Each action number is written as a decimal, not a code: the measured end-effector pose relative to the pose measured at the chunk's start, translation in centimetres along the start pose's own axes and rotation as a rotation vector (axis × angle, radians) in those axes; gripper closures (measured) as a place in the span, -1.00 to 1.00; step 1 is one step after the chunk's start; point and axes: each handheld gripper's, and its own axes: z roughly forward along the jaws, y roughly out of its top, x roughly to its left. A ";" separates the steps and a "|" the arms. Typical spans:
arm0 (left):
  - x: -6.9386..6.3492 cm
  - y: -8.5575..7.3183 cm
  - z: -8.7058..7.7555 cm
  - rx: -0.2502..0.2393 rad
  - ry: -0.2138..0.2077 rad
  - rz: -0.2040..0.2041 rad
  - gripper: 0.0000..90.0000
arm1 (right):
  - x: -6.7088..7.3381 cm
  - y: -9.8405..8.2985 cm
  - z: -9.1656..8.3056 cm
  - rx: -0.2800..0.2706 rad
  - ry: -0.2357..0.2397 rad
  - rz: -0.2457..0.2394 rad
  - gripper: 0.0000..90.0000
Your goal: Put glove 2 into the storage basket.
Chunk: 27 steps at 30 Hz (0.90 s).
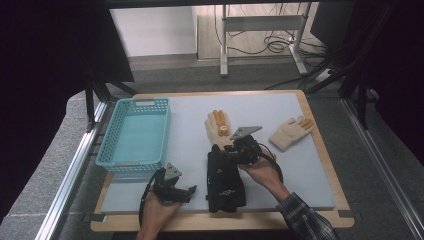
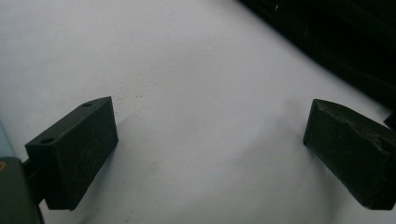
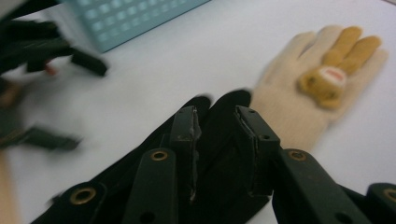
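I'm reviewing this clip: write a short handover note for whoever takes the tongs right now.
Left tongs: open, nothing between them, resting over the mat near the basket's front corner.
Right tongs: partly closed around a fold of the black glove; a firm grip cannot be confirmed.
Cream glove lies just beyond the black one; a second cream glove lies to the right.
Teal basket holds nothing.
Done: no glove binned. Left: probably all gloves into the basket.

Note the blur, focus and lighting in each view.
High view: sharp on the table, dark surroundings. Left gripper view: evenly lit, soft shadows beside the left gripper. Right gripper view: motion blur smears the basket and the cream glove; the right gripper stays fairly sharp over the black glove.
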 end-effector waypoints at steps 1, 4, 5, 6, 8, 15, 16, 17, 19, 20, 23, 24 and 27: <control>0.0 0.0 0.0 0.000 0.000 0.000 -0.93 | 0.4 -0.6 -0.8 0.000 0.017 -0.003 0.47; 0.0 0.0 0.0 0.000 0.000 -0.002 -0.93 | 1.4 -2.0 -2.1 0.010 0.058 -0.012 0.38; 0.0 0.0 0.0 0.002 0.000 0.001 -0.93 | 1.9 -2.6 -2.4 0.019 0.067 -0.020 0.34; 0.0 0.0 0.0 0.002 0.000 0.000 -0.93 | 2.3 -3.2 -2.6 0.024 0.082 -0.027 0.31; 0.0 0.0 0.0 0.002 0.000 -0.002 -0.93 | 3.0 -4.4 -2.9 0.038 0.121 -0.023 0.27; 0.0 0.0 0.0 0.005 0.000 0.002 -0.93 | 5.3 -7.3 -1.1 0.129 0.125 -0.091 0.46; 0.0 0.0 0.0 0.005 0.000 0.002 -0.93 | 5.3 -7.5 -1.0 0.119 0.126 -0.081 0.59; 0.0 0.0 0.0 0.005 0.000 0.002 -0.93 | 5.2 -7.5 -1.0 0.115 0.124 -0.067 0.74; 0.0 0.0 0.0 0.005 0.000 0.002 -0.93 | 5.1 -7.5 -1.1 0.118 0.099 -0.071 0.92; 0.0 0.0 0.0 0.005 0.000 0.002 -0.93 | 5.1 -7.5 -1.1 0.116 0.102 -0.058 0.93; 0.0 0.0 0.0 0.005 0.000 0.002 -0.93 | 5.1 -7.3 -1.4 0.107 0.104 -0.040 0.95; 0.0 0.0 0.0 0.005 0.000 0.002 -0.93 | 5.0 -7.2 -1.6 0.095 0.111 -0.031 0.95; 0.0 0.0 0.0 0.002 0.000 -0.002 -0.93 | 5.1 -6.3 -2.4 0.052 0.134 -0.006 0.95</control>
